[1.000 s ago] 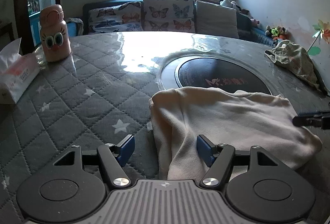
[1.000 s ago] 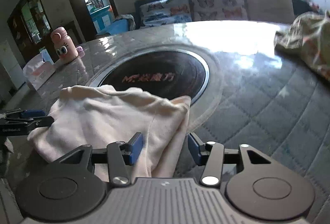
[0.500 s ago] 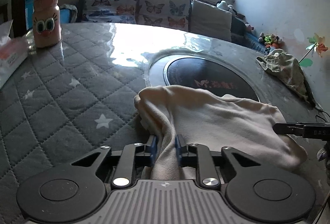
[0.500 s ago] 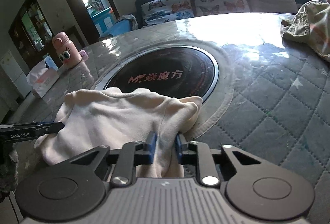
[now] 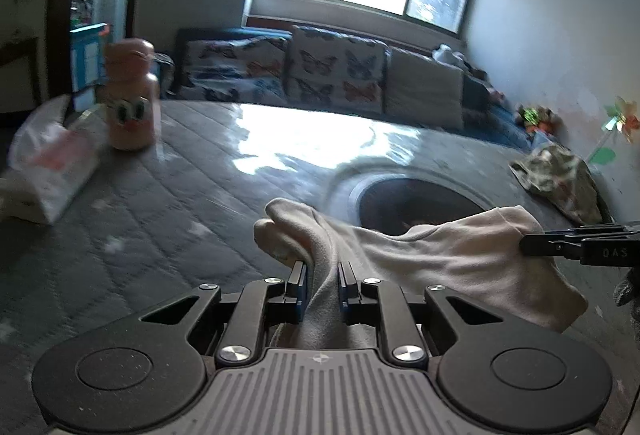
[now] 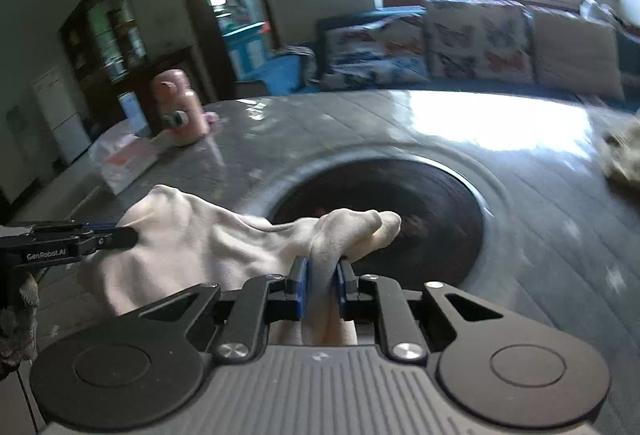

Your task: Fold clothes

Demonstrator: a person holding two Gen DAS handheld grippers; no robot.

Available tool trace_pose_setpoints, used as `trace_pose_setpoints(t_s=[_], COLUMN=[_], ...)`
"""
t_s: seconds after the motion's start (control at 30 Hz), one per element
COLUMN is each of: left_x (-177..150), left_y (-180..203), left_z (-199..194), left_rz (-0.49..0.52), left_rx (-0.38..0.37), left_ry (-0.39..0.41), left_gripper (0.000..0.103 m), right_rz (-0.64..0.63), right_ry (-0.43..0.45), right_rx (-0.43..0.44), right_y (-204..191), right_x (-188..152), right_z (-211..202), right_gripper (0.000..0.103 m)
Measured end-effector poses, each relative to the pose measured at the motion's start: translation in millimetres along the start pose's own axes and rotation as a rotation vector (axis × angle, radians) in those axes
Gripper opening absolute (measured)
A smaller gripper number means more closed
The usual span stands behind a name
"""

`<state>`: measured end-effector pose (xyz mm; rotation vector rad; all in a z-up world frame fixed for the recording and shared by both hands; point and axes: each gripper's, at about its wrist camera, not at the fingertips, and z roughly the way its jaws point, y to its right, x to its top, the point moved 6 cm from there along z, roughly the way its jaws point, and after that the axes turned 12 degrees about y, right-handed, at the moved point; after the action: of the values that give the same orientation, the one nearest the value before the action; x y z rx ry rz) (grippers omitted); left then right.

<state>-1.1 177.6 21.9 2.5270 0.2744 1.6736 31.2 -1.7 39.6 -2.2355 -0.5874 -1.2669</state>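
Quilted grey table (image 5: 132, 219) with a dark round inset (image 6: 384, 219). I hold the cream garment (image 5: 448, 259) lifted between both grippers, its long axis running left to right: left gripper (image 5: 322, 285) pinched on one bunched end, right gripper (image 6: 322, 285) on the other. Cloth sags mid-span, soft, creased.

Your table (image 5: 168, 219) wears a grey quilted cover with a dark round plate (image 6: 384, 219) at its middle — on it stand a pink bottle (image 5: 132, 103), a tissue pack (image 5: 52, 171) and — far right — a crumpled patterned cloth (image 5: 560, 183).
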Motion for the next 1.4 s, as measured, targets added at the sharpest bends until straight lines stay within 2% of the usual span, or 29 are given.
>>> trace_pose_setpoints(t_s=[0.37,0.53,0.67,0.83,0.93,1.1,1.4], left_x=[37,42,33,7,9,22,9], left_y=[-88,-117,-133,-150,-157,-148,-140], left_z=[-16,-17,-12,-4,-11,-8,21], left_rz=[-0.015,-0.021,-0.030,-0.043,-0.042,-0.016,0.011], left_rx=[0.196,0.260,0.293,0.342,0.355,0.324,0.284], left_ry=[0.069,0.073,0.050,-0.025,-0.010,0.019,-0.042], left_gripper=[0.017,0.017,0.018,0.026,0.040,0.040,0.040], right_rz=[-0.081,-0.102,-0.112,-0.139,-0.138,-0.169,-0.202], right_ry=[0.025,0.021,0.009,-0.061,-0.074,-0.073,-0.121], right_rx=[0.140,0.179,0.188,0.126,0.094,0.125,0.249], right_y=[-75,-97,-105,-97,-90,-103,-156], right_x=[44,55,57,39,34,40,28], right_z=[76,111,134,159,164,171,205], right_gripper=[0.013,0.013,0.013,0.016,0.017,0.018,0.018])
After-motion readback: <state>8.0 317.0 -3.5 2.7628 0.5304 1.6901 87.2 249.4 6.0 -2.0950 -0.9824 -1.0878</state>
